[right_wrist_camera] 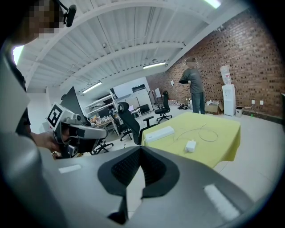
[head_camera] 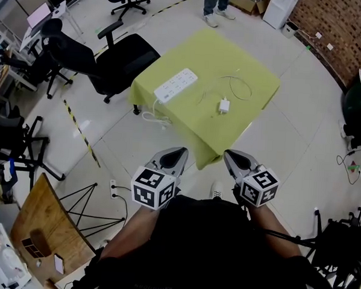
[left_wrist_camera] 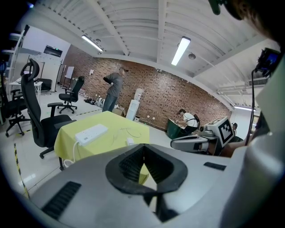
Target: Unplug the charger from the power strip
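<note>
A white power strip (head_camera: 176,84) lies on the table's yellow cloth (head_camera: 259,72), its cord hanging off the left edge. The white charger (head_camera: 224,106) rests flat on the cloth, apart from the strip, with its thin cable (head_camera: 239,86) looped behind it. Both grippers hover over the floor short of the table's near corner, close to my body. My left gripper (head_camera: 175,153) is shut and holds nothing; my right gripper (head_camera: 230,155) is also shut and holds nothing. The strip (left_wrist_camera: 91,132) and charger (left_wrist_camera: 129,141) show beyond the left gripper (left_wrist_camera: 144,147); the strip (right_wrist_camera: 159,132) and charger (right_wrist_camera: 190,145) show beyond the right gripper (right_wrist_camera: 141,149).
Black office chairs (head_camera: 121,59) crowd the table's left side. A person (head_camera: 215,4) stands beyond the far edge. A wooden chair (head_camera: 49,224) is at my lower left, and a floor socket (head_camera: 113,189) with a cord lies near my left gripper. Brick wall (head_camera: 331,28) at right.
</note>
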Demonstrator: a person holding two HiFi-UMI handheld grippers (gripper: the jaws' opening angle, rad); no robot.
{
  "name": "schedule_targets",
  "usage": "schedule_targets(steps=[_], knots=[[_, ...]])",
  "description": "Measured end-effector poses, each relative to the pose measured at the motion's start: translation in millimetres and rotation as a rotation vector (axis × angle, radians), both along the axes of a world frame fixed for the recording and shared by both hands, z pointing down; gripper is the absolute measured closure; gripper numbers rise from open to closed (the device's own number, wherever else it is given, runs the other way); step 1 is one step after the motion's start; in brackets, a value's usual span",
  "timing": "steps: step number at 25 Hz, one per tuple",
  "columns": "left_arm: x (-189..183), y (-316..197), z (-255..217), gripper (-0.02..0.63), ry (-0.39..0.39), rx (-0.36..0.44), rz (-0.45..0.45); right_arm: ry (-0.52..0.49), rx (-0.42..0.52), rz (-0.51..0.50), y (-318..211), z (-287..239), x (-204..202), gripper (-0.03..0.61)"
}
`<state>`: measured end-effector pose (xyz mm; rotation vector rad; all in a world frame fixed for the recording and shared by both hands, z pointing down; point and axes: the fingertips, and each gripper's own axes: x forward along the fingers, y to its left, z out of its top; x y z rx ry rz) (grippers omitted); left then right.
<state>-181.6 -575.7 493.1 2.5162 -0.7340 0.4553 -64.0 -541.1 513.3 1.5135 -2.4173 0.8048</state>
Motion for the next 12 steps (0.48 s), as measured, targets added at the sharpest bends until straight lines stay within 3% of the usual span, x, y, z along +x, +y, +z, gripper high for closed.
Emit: schedule_targets(steps=[12], knots=[[8.8,7.4,-1.2,0.607,-0.008,0.014,0.015,0.0,0.009,-0.016,4.2,-1.3,3.6,0.578]])
